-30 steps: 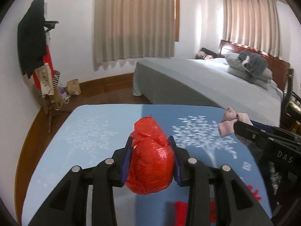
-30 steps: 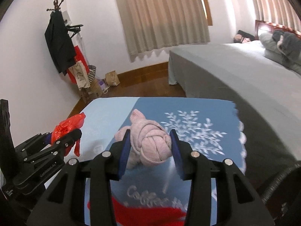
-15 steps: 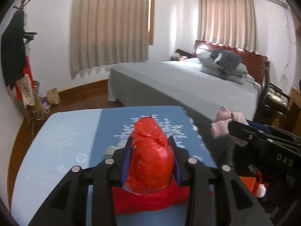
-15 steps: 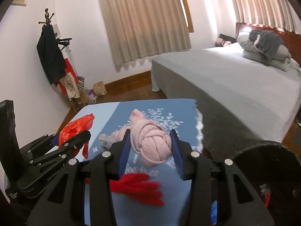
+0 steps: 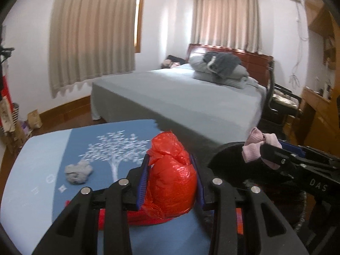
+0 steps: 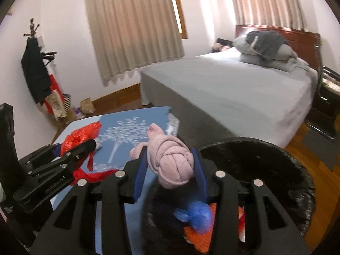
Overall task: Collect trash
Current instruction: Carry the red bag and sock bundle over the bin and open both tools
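My left gripper [image 5: 170,179] is shut on a crumpled red plastic bag [image 5: 171,182], held above the right part of the blue tablecloth [image 5: 85,148]. My right gripper [image 6: 171,170] is shut on a knotted pink sock ball [image 6: 170,161], which hangs over the near rim of a black round bin [image 6: 265,170]. Inside the bin lie a blue crumpled wad [image 6: 198,214] and orange scraps. In the left wrist view the right gripper [image 5: 282,161] with the pink sock ball [image 5: 255,146] shows at the right, over the black bin [image 5: 229,165]. A grey crumpled wad [image 5: 77,171] lies on the cloth.
A red cloth [image 5: 136,215] lies on the table under my left gripper. A grey bed [image 6: 233,85] stands behind the table and bin. A coat rack [image 6: 36,72] with bags is by the left wall. A dark chair [image 5: 280,104] and wooden desk [image 5: 318,110] are at the right.
Both grippers have swung to the right with their loads. The table has slid left in both views and the black bin has come into sight under the right gripper.
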A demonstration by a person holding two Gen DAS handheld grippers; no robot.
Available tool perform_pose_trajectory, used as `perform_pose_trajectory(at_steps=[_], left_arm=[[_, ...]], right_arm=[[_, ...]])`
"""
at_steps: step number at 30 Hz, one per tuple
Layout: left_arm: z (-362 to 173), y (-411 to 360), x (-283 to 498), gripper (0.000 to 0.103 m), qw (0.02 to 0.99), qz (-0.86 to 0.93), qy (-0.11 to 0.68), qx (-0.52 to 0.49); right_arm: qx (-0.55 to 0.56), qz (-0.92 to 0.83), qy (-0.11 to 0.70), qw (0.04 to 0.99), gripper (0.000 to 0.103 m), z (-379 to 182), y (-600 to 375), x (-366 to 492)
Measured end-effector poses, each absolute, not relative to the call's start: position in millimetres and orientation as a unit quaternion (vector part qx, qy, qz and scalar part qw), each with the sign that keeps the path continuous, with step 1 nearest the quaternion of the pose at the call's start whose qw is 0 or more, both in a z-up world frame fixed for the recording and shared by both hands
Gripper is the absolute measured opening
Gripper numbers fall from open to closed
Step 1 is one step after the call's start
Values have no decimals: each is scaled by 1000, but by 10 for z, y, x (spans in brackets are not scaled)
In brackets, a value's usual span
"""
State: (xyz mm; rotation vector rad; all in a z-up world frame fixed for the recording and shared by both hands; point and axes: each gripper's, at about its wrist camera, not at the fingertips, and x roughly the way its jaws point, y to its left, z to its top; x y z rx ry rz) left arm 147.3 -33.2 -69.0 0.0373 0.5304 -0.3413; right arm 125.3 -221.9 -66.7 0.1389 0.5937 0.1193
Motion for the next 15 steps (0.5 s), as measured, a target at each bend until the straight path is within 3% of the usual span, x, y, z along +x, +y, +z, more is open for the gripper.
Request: perform_pose_trajectory(at_steps=[15], left_arm=[[-677,-1223,1256,37,934,-251,251,45]], right_arm=[[82,-27,280,956,40,-753,-3021,807]])
